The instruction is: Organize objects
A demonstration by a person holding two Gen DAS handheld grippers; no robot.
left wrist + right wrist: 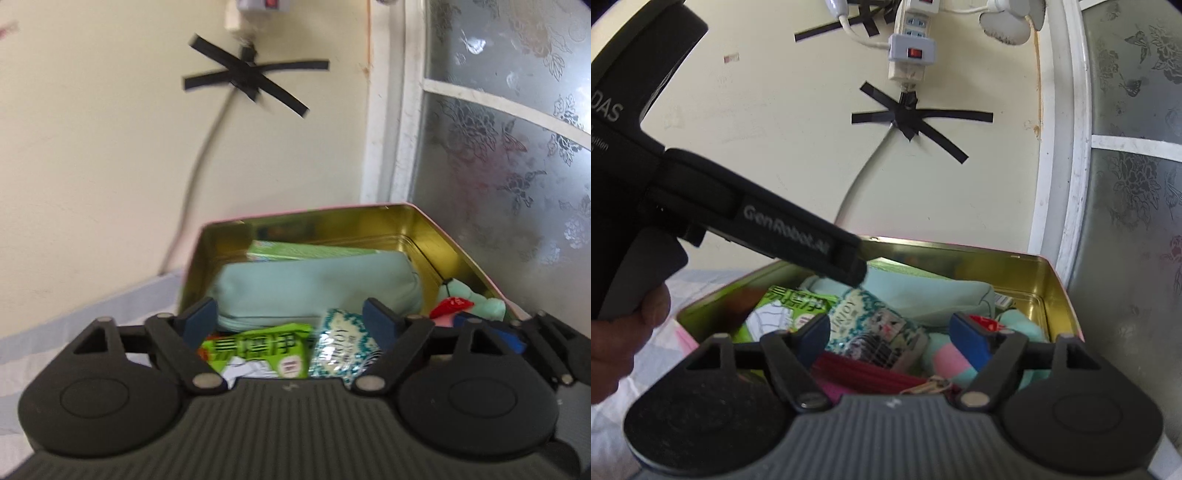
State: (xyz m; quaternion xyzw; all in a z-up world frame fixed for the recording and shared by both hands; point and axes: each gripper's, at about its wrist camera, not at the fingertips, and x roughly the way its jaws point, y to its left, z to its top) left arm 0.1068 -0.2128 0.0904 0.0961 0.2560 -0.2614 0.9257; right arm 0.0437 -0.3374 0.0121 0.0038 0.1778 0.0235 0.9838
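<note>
Both grippers hover above an open tin box (1045, 280), gold inside w/ a pink outer edge, pushed into the corner where the cream wall meets a frosted floral window (1137, 184). That spot likely keeps the tin from sliding while things are dropped in.

Left gripper (288, 325): jaws apart, nothing between the blue pads; only the tin's contents show through the gap. Right gripper (895, 338): jaws also apart, empty. In the right wrist view the left gripper's black body crosses diagonally over the tin's left side, w/ a hand (617, 332) on its grip at the left edge.

The task's things already lie inside the tin:
- pale teal pouch (314, 291), across the middle toward the back, the bulkiest item, so prob. laid flat first
- light green carton (303, 251), wedged behind the pouch against the back wall
- green packet w/ printed characters (258, 350), front left
- teal-and-white patterned sachet (340, 347), just beside the packet
- red small item (450, 306) and a mint plush thing (476, 299), right side by the wall
- dark red zip pouch (871, 373), nearest the right camera, w/ a pink-and-mint soft item (945, 354) beside it

The tin looks nearly full, flat packs leaning over softer things. No lid in either view. With both claws empty and raised over the tin, the packing step seems about done; what else needs sorting can't be told from here. The tin rests on a pale checked cloth (74, 325).

A power strip (912, 48) hangs on the wall above; its cable is taped w/ black tape (912, 118), well apart from the tin.
</note>
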